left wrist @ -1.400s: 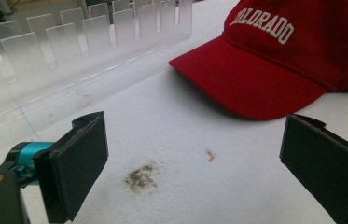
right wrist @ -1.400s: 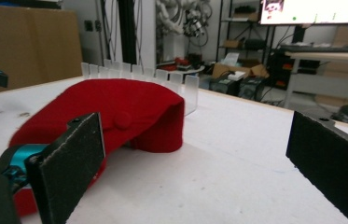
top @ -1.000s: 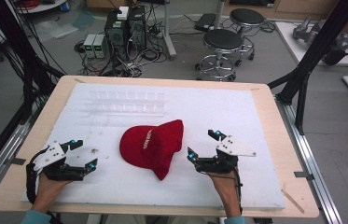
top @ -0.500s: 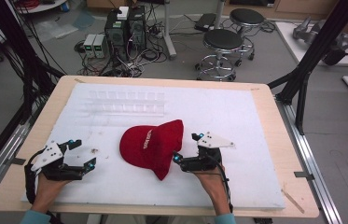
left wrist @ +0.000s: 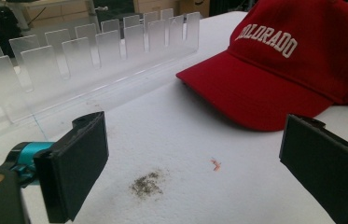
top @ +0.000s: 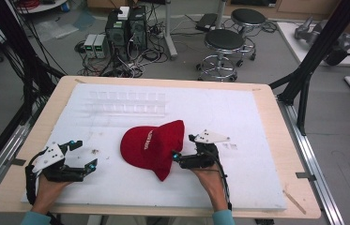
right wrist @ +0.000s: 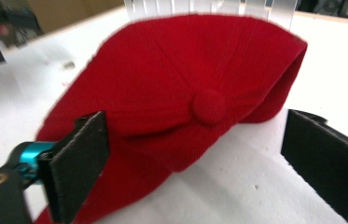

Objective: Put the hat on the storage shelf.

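Note:
A red cap [top: 151, 147] with white "COLORADO" lettering lies on the white foam board [top: 238, 117], near its front middle. My right gripper [top: 184, 146] is at the cap's right edge, pointing left at it. In the right gripper view the cap's crown [right wrist: 185, 93] and its top button sit between the wide-apart jaws of that gripper [right wrist: 195, 135]; the jaws have just been closing a little, and the pads do not press the fabric. My left gripper [top: 84, 153] rests open at the front left, apart from the cap [left wrist: 293, 60], with only bare foam between its pads [left wrist: 80, 163].
A clear acrylic slotted rack [top: 125, 103] stands on the board behind the cap, also in the left gripper view [left wrist: 92, 46]. A small dirt smudge [left wrist: 146, 184] marks the foam. The wooden table edge [top: 280, 140] frames the board. Stools [top: 226, 42] and computer boxes stand on the floor beyond.
My right gripper has slid left across the board up to the cap's right edge. The left gripper and the cap have stayed where they were.

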A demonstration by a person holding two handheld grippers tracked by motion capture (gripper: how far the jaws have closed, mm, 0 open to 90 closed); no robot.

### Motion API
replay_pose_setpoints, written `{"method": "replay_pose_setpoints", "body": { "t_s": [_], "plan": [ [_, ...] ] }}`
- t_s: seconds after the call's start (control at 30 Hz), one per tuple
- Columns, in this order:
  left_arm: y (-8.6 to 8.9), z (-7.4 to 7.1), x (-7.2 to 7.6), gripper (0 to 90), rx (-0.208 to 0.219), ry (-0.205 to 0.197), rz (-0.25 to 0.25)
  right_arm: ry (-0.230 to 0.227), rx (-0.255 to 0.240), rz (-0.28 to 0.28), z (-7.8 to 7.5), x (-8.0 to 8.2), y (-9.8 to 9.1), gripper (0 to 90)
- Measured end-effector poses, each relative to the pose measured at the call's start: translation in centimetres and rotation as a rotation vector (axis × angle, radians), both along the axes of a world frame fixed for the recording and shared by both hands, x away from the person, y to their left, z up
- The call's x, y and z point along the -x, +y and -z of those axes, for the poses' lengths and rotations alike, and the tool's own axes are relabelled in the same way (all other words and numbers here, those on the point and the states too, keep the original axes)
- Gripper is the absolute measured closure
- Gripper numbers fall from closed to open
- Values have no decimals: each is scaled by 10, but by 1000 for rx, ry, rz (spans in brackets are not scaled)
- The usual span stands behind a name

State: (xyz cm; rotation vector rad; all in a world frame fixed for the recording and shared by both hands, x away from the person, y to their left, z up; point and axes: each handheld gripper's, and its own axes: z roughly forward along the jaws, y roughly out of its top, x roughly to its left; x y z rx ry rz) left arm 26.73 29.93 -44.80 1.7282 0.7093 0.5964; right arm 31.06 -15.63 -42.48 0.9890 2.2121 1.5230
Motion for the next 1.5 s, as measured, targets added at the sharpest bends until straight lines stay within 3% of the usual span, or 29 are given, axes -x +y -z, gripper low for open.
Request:
{"method": "replay_pose_setpoints", "body": {
  "t_s": [0.1,0.3,0.43,0.53,0.7,0.83,0.93,1.1,1.3,1.5],
  "plan": [
    [0,0,0,84,-2,0,0,-4,-5,-10,-1,-1,-2,161],
    [-1,0,0,84,-1,0,1,44,-28,-16,4,-6,-3,166],
    [-1,0,0,84,-4,-1,2,73,-113,-29,5,-10,-5,166],
    [-1,0,0,85,-5,-2,2,85,-125,-35,6,-13,-5,172],
    [-1,0,0,85,-9,-4,3,119,-127,-59,10,-15,-2,260],
    [-1,0,0,86,-10,-4,2,138,-132,-76,11,-15,-1,399],
    [-1,0,0,86,-10,-2,3,130,-117,-70,9,-14,1,569],
    [-1,0,0,86,-10,-2,2,122,-133,-73,5,-12,3,739],
    [-1,0,0,86,-11,-2,2,92,-125,-87,-6,-10,10,786],
    [-1,0,1,86,-11,-2,3,50,-81,-95,-20,-11,17,798]
  ]
}}
